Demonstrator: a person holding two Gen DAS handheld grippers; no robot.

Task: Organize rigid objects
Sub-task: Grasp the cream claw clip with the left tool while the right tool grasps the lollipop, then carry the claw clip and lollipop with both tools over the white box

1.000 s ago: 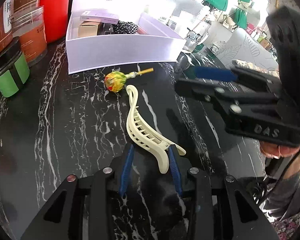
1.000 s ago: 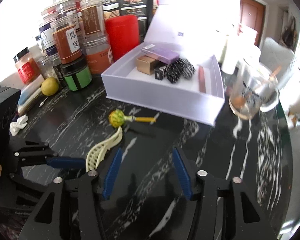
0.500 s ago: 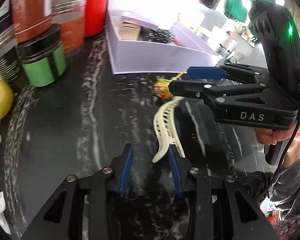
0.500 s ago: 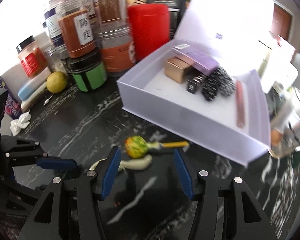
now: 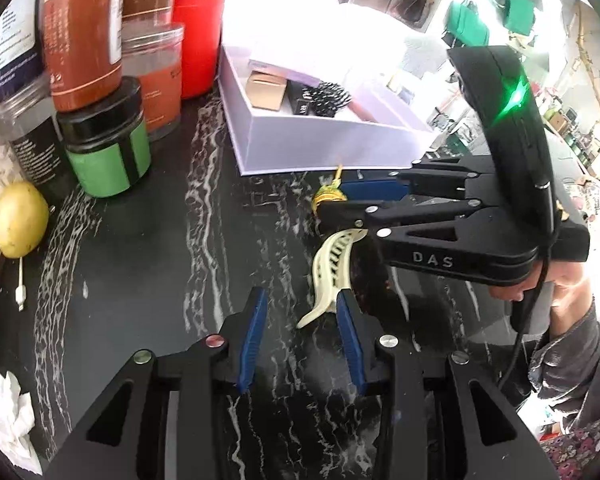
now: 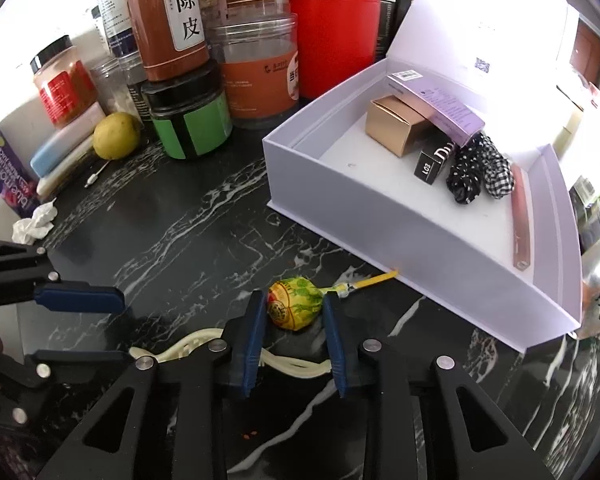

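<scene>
A yellow-green wrapped lollipop (image 6: 296,308) lies on the black marble table, its stick pointing at the white box (image 6: 364,220). My right gripper (image 6: 294,310) has its blue pads on both sides of the lollipop head, touching or almost touching it. In the left wrist view the right gripper (image 5: 332,198) hides most of the lollipop (image 5: 327,196). A cream hair claw clip (image 5: 332,268) lies on the table, its tail against my open left gripper's (image 5: 300,312) right pad. The clip (image 6: 292,362) lies under the right gripper.
The white box holds a gold carton (image 6: 396,124), a purple carton (image 6: 436,100), a black lipstick box (image 6: 432,162), black scrunchies (image 6: 480,168) and a pink tube (image 6: 520,220). Jars (image 6: 188,120), a red canister (image 6: 332,28), a lemon (image 6: 114,136) and tissue (image 6: 34,224) stand at left.
My right gripper has moved forward and down, and its pads have narrowed around the lollipop head. My left gripper has swung left; the clip's tail now rests by its right pad.
</scene>
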